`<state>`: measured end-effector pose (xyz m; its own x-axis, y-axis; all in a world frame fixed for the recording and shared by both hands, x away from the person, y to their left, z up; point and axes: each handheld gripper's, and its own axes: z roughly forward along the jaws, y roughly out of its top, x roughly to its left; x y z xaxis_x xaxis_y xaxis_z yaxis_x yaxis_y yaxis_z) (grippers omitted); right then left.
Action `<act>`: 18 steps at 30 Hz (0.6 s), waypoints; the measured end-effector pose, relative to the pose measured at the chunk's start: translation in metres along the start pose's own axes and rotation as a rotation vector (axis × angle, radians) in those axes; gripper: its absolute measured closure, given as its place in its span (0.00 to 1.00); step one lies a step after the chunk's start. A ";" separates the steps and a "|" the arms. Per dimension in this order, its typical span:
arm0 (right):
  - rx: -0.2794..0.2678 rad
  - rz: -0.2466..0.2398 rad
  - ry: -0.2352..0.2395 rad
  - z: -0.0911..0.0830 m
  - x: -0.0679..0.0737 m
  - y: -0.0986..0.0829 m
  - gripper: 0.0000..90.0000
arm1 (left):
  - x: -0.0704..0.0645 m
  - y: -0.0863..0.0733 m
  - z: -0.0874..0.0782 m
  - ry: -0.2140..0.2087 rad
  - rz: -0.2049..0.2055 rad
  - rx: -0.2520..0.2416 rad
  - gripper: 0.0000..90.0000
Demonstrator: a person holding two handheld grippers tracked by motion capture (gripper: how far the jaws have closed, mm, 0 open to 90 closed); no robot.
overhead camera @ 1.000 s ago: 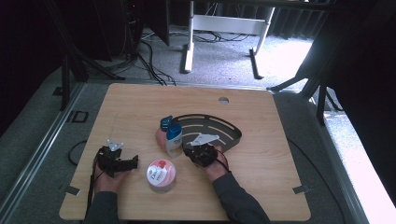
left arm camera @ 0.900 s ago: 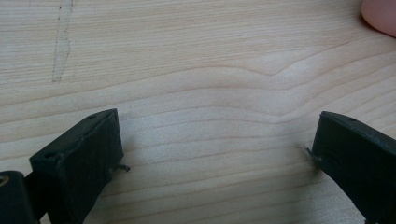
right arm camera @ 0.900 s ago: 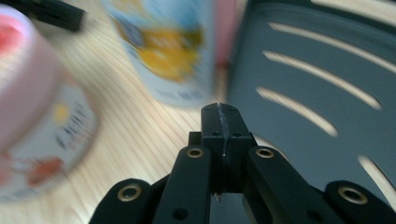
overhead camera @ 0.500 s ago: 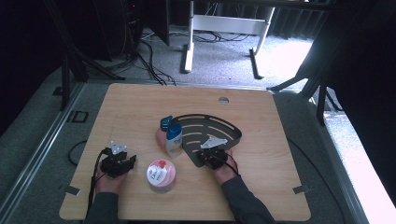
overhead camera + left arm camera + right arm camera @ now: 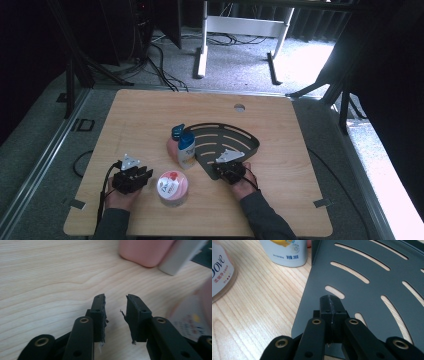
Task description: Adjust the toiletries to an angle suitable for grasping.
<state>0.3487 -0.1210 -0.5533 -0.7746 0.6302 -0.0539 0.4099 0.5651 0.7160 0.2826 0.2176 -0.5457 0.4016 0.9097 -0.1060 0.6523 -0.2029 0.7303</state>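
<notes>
1. We see the right gripper (image 5: 226,167) at the near corner of the slotted black tray (image 5: 227,142); its jaws are pressed together over the tray's near edge (image 5: 317,302), and whether the sheet is pinched between them we cannot tell.
2. The tray lies flat on the wooden table (image 5: 145,117), centre-right, its straight side just beside the white bottle with the blue cap (image 5: 185,147).
3. A pink bottle (image 5: 173,147) stands touching that bottle on its left.
4. The left gripper (image 5: 141,176) rests near the table's front-left, jaws apart with bare wood between them (image 5: 116,312).
5. The pink Dove jar (image 5: 172,187) sits just right of the left gripper, between both hands.
</notes>
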 end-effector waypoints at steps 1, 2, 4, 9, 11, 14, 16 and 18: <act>0.000 0.000 0.000 0.000 0.000 0.000 1.00 | 0.000 0.000 0.000 0.000 0.000 0.000 0.78; -0.001 0.001 0.002 0.000 -0.001 -0.001 1.00 | -0.003 -0.001 -0.002 -0.010 0.010 0.001 0.78; 0.001 -0.005 -0.001 -0.003 -0.002 -0.002 1.00 | -0.006 -0.002 -0.004 -0.024 0.022 0.000 0.80; -0.001 0.010 0.002 -0.006 -0.004 -0.006 1.00 | -0.011 -0.007 -0.009 -0.062 0.062 0.001 0.80; -0.002 0.016 0.005 -0.007 -0.005 -0.007 1.00 | -0.013 -0.009 -0.013 -0.075 0.075 -0.003 0.80; -0.004 0.020 0.009 -0.007 -0.006 -0.007 1.00 | -0.015 -0.012 -0.018 -0.083 0.098 -0.004 0.78; -0.005 0.026 0.012 -0.007 -0.006 -0.008 1.00 | -0.017 -0.014 -0.021 -0.085 0.109 -0.006 0.78; -0.006 0.032 0.017 -0.008 -0.007 -0.008 1.00 | -0.019 -0.015 -0.023 -0.095 0.120 -0.004 0.78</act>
<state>0.3468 -0.1337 -0.5535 -0.7688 0.6392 -0.0191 0.4320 0.5412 0.7214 0.2506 0.2113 -0.5391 0.5359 0.8404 -0.0810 0.5933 -0.3066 0.7443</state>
